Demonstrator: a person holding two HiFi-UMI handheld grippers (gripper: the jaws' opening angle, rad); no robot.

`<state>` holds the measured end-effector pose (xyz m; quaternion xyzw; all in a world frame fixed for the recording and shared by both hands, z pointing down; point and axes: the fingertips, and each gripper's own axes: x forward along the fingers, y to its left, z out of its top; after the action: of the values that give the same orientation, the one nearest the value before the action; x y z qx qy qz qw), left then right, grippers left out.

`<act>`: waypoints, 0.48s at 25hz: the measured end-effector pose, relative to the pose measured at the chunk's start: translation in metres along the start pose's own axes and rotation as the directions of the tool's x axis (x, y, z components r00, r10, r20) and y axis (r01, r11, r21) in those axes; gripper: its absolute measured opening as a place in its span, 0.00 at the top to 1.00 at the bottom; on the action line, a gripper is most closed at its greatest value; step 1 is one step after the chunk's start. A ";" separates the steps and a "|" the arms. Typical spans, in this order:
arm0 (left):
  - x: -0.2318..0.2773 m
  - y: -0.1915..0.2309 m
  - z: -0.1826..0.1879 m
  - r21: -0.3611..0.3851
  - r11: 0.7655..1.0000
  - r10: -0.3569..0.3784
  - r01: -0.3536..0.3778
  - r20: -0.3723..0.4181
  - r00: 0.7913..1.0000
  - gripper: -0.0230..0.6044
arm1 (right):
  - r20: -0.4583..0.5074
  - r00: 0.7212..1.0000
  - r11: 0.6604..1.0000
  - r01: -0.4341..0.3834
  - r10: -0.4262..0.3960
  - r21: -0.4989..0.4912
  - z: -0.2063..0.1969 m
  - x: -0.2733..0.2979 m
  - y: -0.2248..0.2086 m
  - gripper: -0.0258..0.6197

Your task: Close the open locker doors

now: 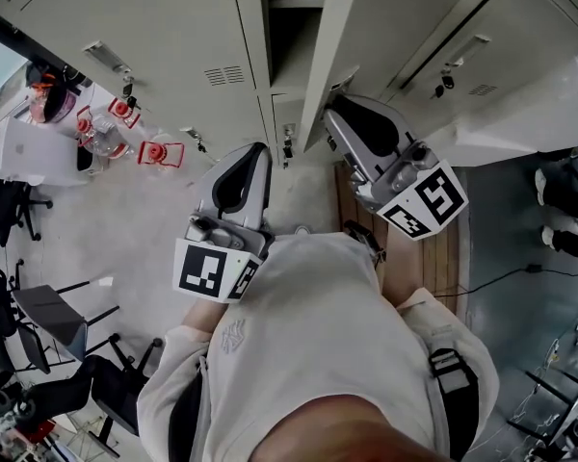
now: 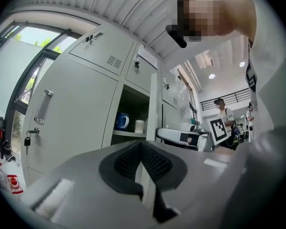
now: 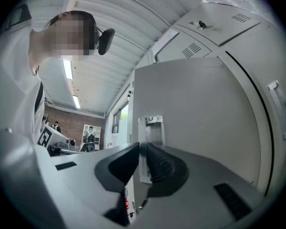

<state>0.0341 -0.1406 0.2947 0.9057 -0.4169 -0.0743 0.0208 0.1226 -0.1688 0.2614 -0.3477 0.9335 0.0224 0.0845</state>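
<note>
Pale-sleeved shoulders of the person point(image 1: 318, 354) are filling the bottom of the head view, with two grippers reaching toward a bank of grey lockers. One marker cube is sitting on each gripper, two in all.

Left gripper point(image 1: 254, 154) is pointing at the lockers just left of the open compartment point(image 1: 291, 37). In the left gripper view its fingers point(image 2: 128, 159) are pressing together at the tips, holding nothing.

Right gripper point(image 1: 336, 114) is hovering just beside the lower edge of the one open locker door point(image 1: 339, 37), which is swinging out from the right side of the compartment. In the right gripper view its fingers point(image 3: 163, 163) are meeting at the tips with nothing between them; whether they are touching the door cannot be told. One metal latch plate point(image 3: 152, 125) is showing on the door just beyond them.

Inside the compartment, one shelf point(image 2: 128, 134) is carrying one blue mug point(image 2: 122, 121) and one white cup point(image 2: 139, 126), standing near each other. One closed door to the left is showing one long handle point(image 2: 44, 106).
</note>
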 end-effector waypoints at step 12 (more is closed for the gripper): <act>0.023 0.054 0.015 0.009 0.998 -0.055 0.055 0.011 0.998 0.96 | -0.042 0.988 0.985 0.144 -0.148 -0.092 -0.015 0.074 -0.034 0.90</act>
<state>0.0062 -0.1930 0.2828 0.9165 -0.3921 -0.0778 0.0123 0.0877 -0.2440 0.2638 -0.4190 0.9054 0.0492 0.0474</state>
